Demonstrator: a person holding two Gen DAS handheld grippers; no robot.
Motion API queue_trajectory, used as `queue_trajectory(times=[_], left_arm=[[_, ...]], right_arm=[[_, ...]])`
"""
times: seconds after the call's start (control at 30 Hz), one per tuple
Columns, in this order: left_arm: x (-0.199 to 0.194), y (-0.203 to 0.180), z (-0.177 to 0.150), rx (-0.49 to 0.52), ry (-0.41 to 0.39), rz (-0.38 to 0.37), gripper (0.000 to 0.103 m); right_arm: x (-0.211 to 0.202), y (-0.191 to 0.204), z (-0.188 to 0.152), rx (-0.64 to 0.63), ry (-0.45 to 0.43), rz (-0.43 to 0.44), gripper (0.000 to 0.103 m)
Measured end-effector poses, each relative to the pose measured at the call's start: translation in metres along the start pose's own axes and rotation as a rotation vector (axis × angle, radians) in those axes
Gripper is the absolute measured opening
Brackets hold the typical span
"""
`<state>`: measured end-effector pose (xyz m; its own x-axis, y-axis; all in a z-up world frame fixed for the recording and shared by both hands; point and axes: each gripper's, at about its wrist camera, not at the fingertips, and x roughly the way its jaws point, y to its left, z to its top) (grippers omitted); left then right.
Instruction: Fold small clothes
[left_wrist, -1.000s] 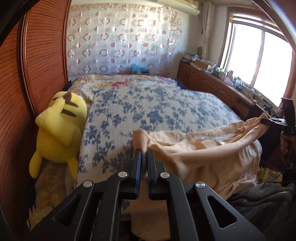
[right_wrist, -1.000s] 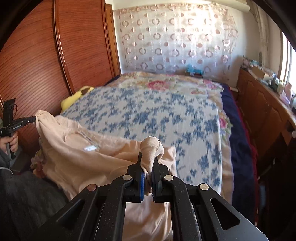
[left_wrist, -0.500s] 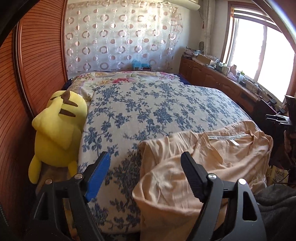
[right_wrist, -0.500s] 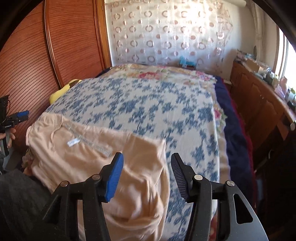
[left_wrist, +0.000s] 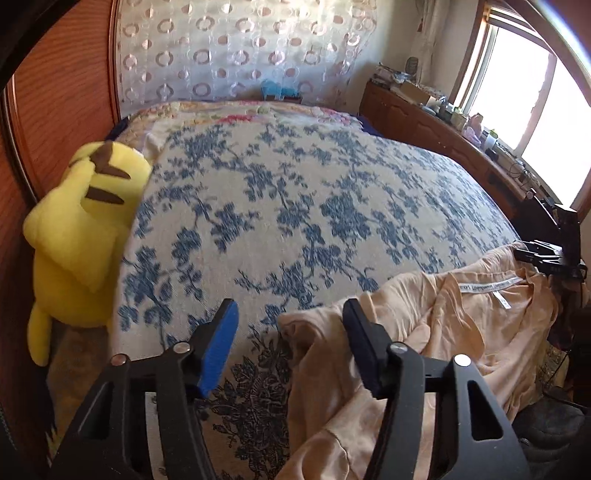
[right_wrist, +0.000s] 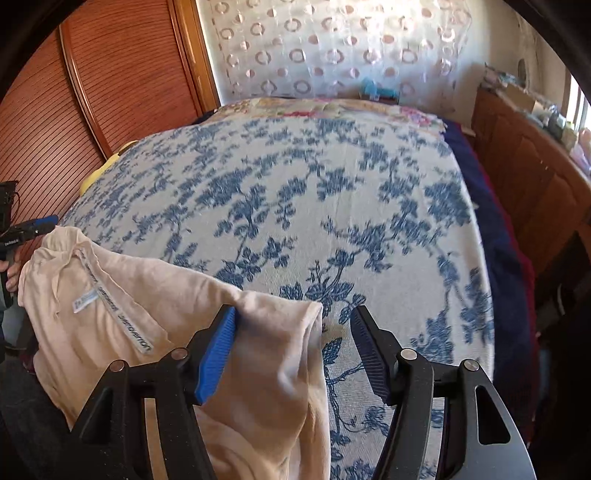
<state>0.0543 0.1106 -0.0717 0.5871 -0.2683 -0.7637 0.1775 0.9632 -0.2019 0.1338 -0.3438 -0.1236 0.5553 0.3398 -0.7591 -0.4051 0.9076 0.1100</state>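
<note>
The bed (left_wrist: 295, 206) is covered with a cream bedspread (right_wrist: 295, 192) that has a blue flower pattern. On its near edge lies a peach shirt (left_wrist: 461, 332), crumpled, and part of it hangs over the edge. At the far end a second cover (left_wrist: 236, 114) with pink flowers shows. A yellow plush toy (left_wrist: 81, 236) leans at the left side of the bed.

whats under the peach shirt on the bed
The peach cotton shirt lies on the blue-flowered white bedspread, at its near edge, part of it hanging over. Whether anything else sits beneath the crumpled fabric cannot be seen; the cloth covers it.
</note>
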Motion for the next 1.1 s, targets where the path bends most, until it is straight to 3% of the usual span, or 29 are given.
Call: queue_trajectory(times=[0.1,0.27,0.33,0.37,0.4,0.43,0.5,0.63,0.77,1.1], left_arm=[[0.004,-0.003,-0.006,-0.006,0.021,-0.043,0.056],[0.008,-0.015,-0.014,0.016,0.038,-0.055,0.055],[0.008,-0.019,-0.015,0.032,0.039,-0.053,0.053],[0.008,-0.019,-0.015,0.035,0.039,-0.062,0.039],[0.009,-0.02,-0.015,0.035,0.046,-0.087,0.032],[0.008,-0.022,-0.016,0.041,0.045,-0.099,0.018],[0.0,-0.028,-0.017,0.058,0.021,-0.107,0.01],[-0.043,-0.044,-0.011,0.067,-0.083,-0.163,0.01],[-0.109,-0.065,0.003,0.113,-0.232,-0.19,0.009],[-0.222,-0.089,0.04,0.179,-0.517,-0.16,0.009]], right_arm=[[0.002,0.001,-0.002,0.005,-0.013,0.016,0.066],[0.004,0.001,-0.008,-0.015,-0.016,0.015,0.065],[0.004,0.005,-0.009,-0.031,-0.016,0.017,0.052],[0.004,0.007,-0.011,-0.042,-0.015,0.023,0.037],[0.003,0.01,-0.012,-0.052,-0.012,0.035,0.022],[0.002,0.012,-0.015,-0.06,-0.009,0.048,0.017],[-0.004,0.016,-0.018,-0.078,-0.021,0.054,0.01],[-0.04,0.022,-0.021,-0.086,-0.116,0.064,0.008],[-0.105,0.035,-0.015,-0.115,-0.246,0.046,0.008],[-0.246,0.058,0.007,-0.207,-0.496,-0.047,0.008]])
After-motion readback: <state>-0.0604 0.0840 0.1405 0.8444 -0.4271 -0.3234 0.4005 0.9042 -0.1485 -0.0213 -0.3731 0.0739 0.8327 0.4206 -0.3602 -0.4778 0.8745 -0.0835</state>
